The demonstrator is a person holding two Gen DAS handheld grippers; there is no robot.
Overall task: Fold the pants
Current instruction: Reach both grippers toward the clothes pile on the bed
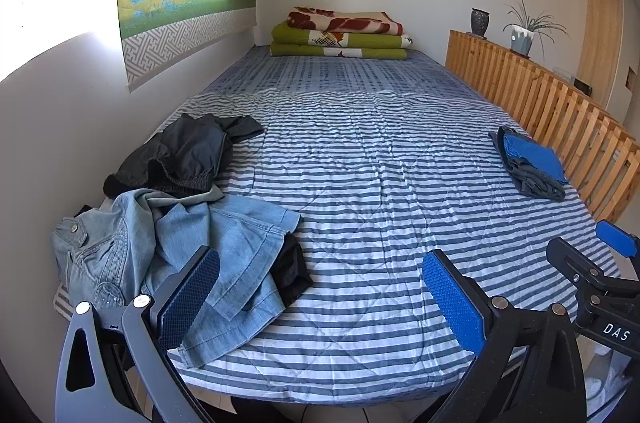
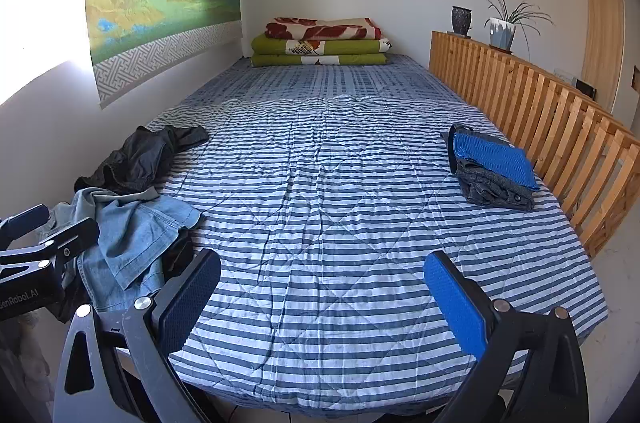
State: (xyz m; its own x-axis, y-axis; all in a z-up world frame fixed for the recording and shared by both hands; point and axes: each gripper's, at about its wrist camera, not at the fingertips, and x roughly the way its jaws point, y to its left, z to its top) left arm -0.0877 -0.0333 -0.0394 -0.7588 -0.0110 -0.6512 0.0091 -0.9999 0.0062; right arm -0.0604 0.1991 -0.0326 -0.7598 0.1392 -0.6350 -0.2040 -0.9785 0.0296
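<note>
With both grippers' fingers spread and empty over the bed, the risk lies in the crumpled light-blue denim pants — they overlap a black garment beneath, so one pinch could lift both.

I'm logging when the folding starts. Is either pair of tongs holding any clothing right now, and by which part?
Nothing is held. The left tongs and right tongs are both open above the striped bedspread; the jeans lie untouched.
</note>
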